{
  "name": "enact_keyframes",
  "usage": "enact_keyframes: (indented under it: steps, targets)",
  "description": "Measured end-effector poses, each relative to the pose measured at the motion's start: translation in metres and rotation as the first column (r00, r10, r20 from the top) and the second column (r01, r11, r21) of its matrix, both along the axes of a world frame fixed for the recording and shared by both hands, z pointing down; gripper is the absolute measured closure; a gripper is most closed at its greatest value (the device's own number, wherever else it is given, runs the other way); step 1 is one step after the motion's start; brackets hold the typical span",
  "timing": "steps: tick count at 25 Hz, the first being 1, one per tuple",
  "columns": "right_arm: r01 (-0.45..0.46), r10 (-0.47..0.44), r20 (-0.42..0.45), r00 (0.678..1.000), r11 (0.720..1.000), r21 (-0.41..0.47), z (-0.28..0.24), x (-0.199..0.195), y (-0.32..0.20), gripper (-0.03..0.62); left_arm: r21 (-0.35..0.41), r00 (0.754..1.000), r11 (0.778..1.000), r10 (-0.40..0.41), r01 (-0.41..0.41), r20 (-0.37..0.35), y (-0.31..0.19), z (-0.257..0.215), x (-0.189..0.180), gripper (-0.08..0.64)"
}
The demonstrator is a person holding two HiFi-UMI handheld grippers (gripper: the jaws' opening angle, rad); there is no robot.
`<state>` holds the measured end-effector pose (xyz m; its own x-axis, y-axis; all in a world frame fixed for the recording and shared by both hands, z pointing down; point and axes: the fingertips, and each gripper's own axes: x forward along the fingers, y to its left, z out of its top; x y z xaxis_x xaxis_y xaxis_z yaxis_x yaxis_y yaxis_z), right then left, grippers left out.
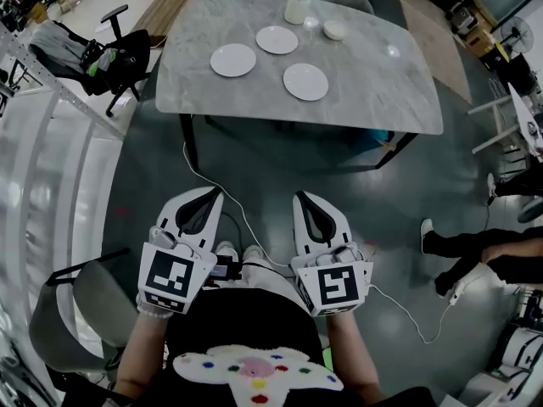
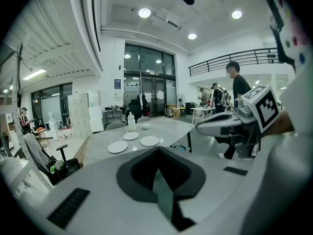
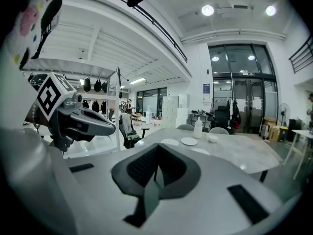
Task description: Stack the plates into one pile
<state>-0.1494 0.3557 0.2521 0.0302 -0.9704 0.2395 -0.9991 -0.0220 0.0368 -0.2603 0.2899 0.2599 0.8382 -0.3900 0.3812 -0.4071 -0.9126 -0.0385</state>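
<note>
Shows three plates [image 1: 233, 59] flat, face up, apart on marble table [image 1: 373, 91]; left gripper [image 1: 204, 195], right gripper [image 1: 307, 198] clamped fully closed, empty, well short of it.

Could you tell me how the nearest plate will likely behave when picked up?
The plate looks glossy and rigid: probably stiff, slippery. It lies flat on the table, so its low rim may be hard to catch. Likely ceramic, so may chip if dropped.
</note>
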Motion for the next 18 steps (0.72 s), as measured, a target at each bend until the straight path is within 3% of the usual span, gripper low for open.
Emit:
enact_keyframes:
  steps: [4,5,6,7,18]
  targets:
    - [-0.041,0.042,0.022,0.999,0.999,-0.009,0.0,0.011,0.007,0.589,0.002,0.999,1.0,-0.028,0.028,-0.026,0.005,-0.004,0.004,0.547]
    - [-0.04,0.04,0.026,0.999,0.999,-0.013,0.001,0.012,0.007,0.589,-0.002,0.999,1.0,-0.027,0.027,-0.029,0.007,-0.004,0.006,0.507]
    - [-0.031,0.031,0.033,0.999,0.999,-0.016,0.001,0.011,0.008,0.504,-0.006,0.999,1.0,-0.025,0.025,-0.029,0.009,-0.004,0.008,0.445]
    - [-0.015,0.015,0.042,0.999,1.0,-0.011,0.001,0.008,0.008,0.47,-0.007,0.999,1.0,-0.023,0.023,-0.029,0.011,-0.004,0.009,0.427]
    - [0.015,-0.016,0.031,0.999,0.999,0.037,0.0,0.011,0.024,0.463,0.009,0.996,0.997,-0.077,0.077,-0.046,0.02,-0.006,0.008,0.431]
